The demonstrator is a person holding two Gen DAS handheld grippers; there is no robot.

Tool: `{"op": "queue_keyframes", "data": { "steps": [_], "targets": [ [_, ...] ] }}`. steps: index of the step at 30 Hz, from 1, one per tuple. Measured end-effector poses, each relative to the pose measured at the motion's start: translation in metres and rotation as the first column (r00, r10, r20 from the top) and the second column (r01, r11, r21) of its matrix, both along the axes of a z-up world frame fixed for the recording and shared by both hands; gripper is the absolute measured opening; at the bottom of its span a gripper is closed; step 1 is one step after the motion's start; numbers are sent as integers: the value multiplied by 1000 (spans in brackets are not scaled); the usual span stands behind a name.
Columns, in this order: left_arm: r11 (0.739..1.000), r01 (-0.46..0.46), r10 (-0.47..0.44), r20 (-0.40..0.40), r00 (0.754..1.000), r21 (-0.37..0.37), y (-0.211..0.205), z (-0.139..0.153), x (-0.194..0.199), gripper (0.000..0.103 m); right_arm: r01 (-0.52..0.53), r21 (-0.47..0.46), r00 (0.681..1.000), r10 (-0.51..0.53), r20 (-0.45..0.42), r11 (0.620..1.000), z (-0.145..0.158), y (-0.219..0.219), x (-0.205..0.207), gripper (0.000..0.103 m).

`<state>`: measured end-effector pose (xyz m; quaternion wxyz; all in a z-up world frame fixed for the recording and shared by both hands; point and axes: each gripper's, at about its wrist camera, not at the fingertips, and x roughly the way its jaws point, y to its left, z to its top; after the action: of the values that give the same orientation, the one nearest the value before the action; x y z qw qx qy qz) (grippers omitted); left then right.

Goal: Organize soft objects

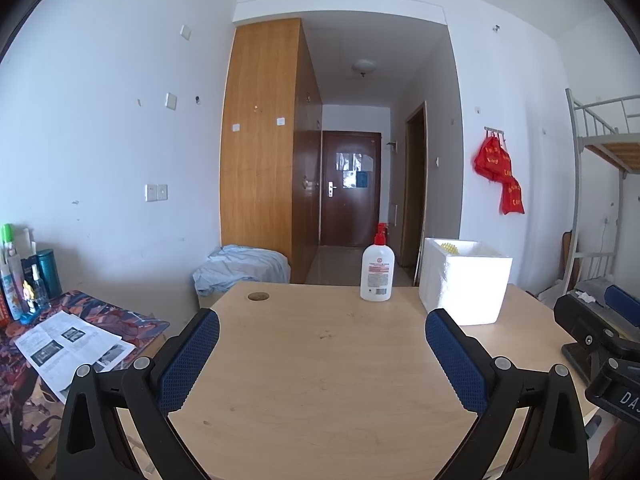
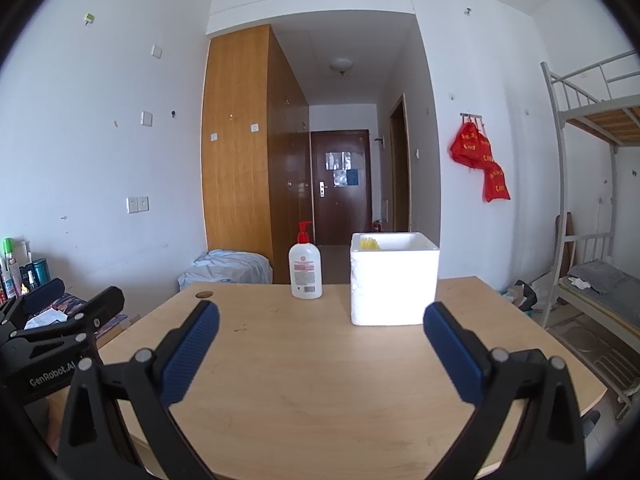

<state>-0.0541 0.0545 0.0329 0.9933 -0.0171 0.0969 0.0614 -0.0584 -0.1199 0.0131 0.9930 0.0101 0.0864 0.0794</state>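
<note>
A white foam box (image 1: 464,280) (image 2: 394,280) stands at the far right of the wooden table (image 1: 320,360) (image 2: 320,360). Something yellow (image 2: 369,243) (image 1: 447,246) peeks over its rim; the rest of the inside is hidden. My left gripper (image 1: 322,320) hovers open over the table's near part, nothing between its blue pads. My right gripper (image 2: 321,314) is open too, empty, facing the box. The right gripper's black body (image 1: 600,336) shows at the right edge of the left wrist view; the left gripper's body (image 2: 52,328) shows at the left of the right wrist view.
A white pump bottle with a red top (image 1: 377,266) (image 2: 305,264) stands left of the box. A side table (image 1: 80,320) at left holds papers (image 1: 68,346) and several bottles (image 1: 24,276). Crumpled light blue cloth (image 1: 240,268) lies behind the table. A bunk bed (image 2: 592,240) stands at right.
</note>
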Motion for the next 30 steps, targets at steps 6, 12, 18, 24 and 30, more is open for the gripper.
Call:
{"op": "queue_keyframes", "data": {
  "steps": [6,12,18,24,30],
  "targets": [
    [1000,-1,1,2,1000,6,-4,0,-1,103,0,-1,1000,0,0,1000,0,-1,0,103],
    [1000,-8,8,10,1000,7,-7,1,-3,103,-2,0,1000,2,-1,1000,0,-1,0,103],
    [1000,-4,4,4,1000,8,-11,1,-2,103,-3,1,1000,3,-2,1000,1,-3,-1,103],
    [1000,-1,1,7,1000,13,-11,0,-3,103,0,0,1000,0,-3,1000,1,-4,-1,103],
    [1000,-4,4,17,1000,14,-11,2,-5,103,-2,-2,1000,2,1,1000,2,-6,-2,103]
  ]
}}
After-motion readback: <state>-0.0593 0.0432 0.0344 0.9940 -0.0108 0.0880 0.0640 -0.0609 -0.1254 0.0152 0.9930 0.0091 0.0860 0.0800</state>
